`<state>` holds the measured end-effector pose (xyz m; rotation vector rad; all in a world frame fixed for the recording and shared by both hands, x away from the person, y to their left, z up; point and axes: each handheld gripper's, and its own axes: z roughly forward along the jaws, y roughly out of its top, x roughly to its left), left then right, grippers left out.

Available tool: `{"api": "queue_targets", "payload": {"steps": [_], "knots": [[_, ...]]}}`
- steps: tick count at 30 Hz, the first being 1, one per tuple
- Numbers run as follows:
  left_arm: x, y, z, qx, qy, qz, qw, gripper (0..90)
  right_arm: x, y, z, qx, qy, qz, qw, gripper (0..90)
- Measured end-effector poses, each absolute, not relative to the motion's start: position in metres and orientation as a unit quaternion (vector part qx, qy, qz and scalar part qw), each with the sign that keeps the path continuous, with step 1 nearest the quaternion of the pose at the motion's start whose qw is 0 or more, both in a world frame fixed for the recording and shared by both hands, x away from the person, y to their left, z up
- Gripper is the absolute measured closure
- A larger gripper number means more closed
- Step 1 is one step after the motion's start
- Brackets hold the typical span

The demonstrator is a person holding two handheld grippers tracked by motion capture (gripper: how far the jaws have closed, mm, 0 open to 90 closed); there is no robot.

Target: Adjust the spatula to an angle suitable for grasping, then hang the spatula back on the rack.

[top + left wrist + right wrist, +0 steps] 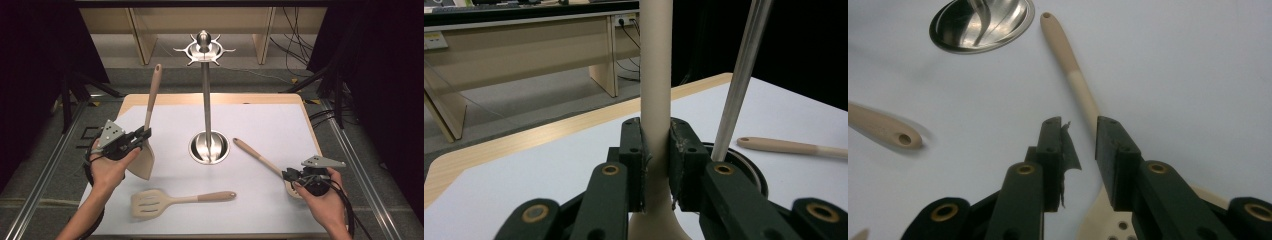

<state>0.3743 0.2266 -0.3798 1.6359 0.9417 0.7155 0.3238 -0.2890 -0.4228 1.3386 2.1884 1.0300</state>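
Left fingers (684,150) clench a beige spatula (145,155); right fingers (1115,155) straddle a perforated spoon (1083,90), unclenched.

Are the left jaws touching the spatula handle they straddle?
Touching. In the left gripper view, both pads of the left gripper press against the upright spatula handle, with no gap on either side.

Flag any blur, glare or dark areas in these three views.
High view: black surroundings, lit table, soft focus. Left gripper view: spatula sharp, background sharp too. Right gripper view: steel stand base shows bright reflections; handle end at left is smeared.
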Motion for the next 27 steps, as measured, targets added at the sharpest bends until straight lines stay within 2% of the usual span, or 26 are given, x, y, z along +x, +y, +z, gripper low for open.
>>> {"api": "queue_targets", "payload": {"steps": [2,12,14,19,20,26,27], "knots": [[0.373,0.225,-0.379,0.684,0.396,0.299,0.535,77.6,0.322,-0.287,-0.424,0.491,0.771,0.369,0.169,73.7],[0.365,0.224,-0.371,0.675,0.391,0.312,0.543,77.6,0.318,-0.285,-0.424,0.486,0.772,0.374,0.166,73.7],[0.363,0.224,-0.371,0.675,0.388,0.312,0.545,77.6,0.319,-0.287,-0.421,0.481,0.773,0.373,0.18,73.7],[0.358,0.223,-0.37,0.673,0.387,0.317,0.545,77.6,0.32,-0.286,-0.423,0.483,0.775,0.371,0.168,73.7],[0.357,0.223,-0.37,0.673,0.388,0.317,0.545,77.6,0.32,-0.289,-0.423,0.465,0.784,0.365,0.19,73.6],[0.349,0.218,-0.374,0.677,0.38,0.315,0.545,77.6,0.32,-0.288,-0.422,0.472,0.779,0.368,0.185,73.7],[0.346,0.216,-0.375,0.678,0.378,0.315,0.546,77.6,0.319,-0.285,-0.422,0.483,0.774,0.373,0.17,73.6]]}}
